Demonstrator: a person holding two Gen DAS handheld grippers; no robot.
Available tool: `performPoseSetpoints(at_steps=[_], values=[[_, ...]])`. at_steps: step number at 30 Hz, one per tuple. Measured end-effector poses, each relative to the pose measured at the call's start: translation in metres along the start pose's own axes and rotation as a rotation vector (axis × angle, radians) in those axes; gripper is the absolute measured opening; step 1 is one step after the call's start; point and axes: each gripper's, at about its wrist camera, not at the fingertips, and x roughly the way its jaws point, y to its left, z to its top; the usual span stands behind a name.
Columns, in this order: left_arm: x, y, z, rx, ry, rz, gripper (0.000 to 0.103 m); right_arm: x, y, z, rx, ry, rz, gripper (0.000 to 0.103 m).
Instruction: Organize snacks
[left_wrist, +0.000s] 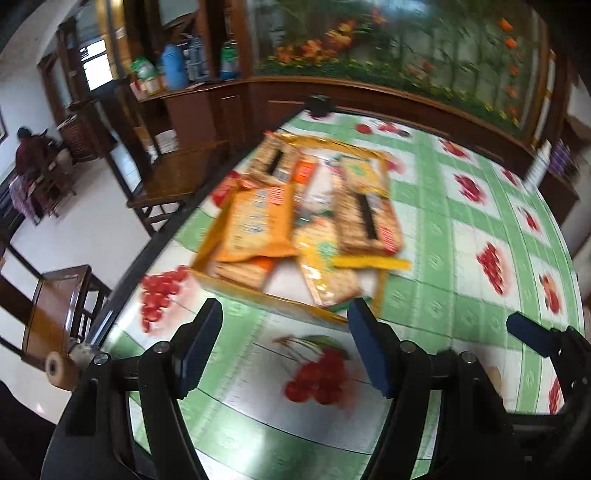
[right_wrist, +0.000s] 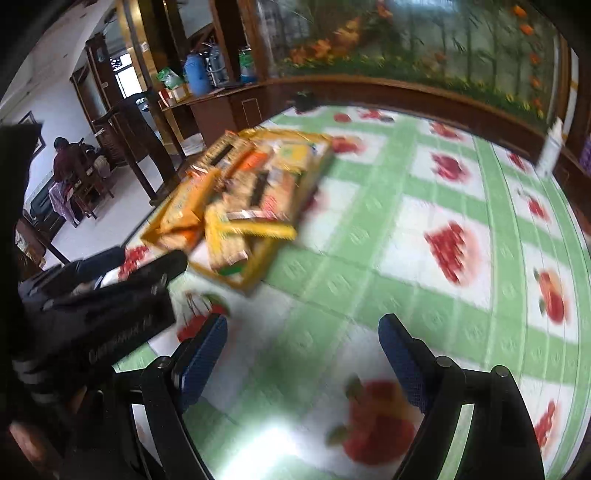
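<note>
A shallow yellow cardboard tray (left_wrist: 258, 295) sits on the table near its left edge, heaped with several snack packets: an orange packet (left_wrist: 258, 225), cracker packs (left_wrist: 369, 218) and a yellow packet (left_wrist: 325, 273). The tray also shows in the right wrist view (right_wrist: 255, 273). My left gripper (left_wrist: 286, 314) is open and empty, just in front of the tray's near rim. My right gripper (right_wrist: 303, 328) is open and empty, over the tablecloth to the right of the tray. Both views are motion-blurred. The left gripper's body (right_wrist: 110, 306) shows at the left of the right wrist view.
The table carries a green-and-white checked cloth with fruit prints (left_wrist: 461, 258). Its left edge (left_wrist: 155, 243) drops to a tiled floor with wooden chairs (left_wrist: 59, 314). A wooden cabinet with bottles (left_wrist: 177, 66) and a floral wall panel (left_wrist: 406, 44) stand behind. A person sits far left (left_wrist: 26, 155).
</note>
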Motion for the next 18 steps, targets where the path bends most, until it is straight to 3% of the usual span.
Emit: performPoseSetpoints(at_steps=[7,18], values=[[0.002,0.038,0.011,-0.069,-0.048,0.031,0.07,0.012,0.039,0.031,-0.083,-0.048,-0.042,0.086],[0.009,0.049,0.018,-0.02,-0.064,0.041,0.07,0.024,0.058,0.043,-0.114,-0.045,-0.046,0.086]])
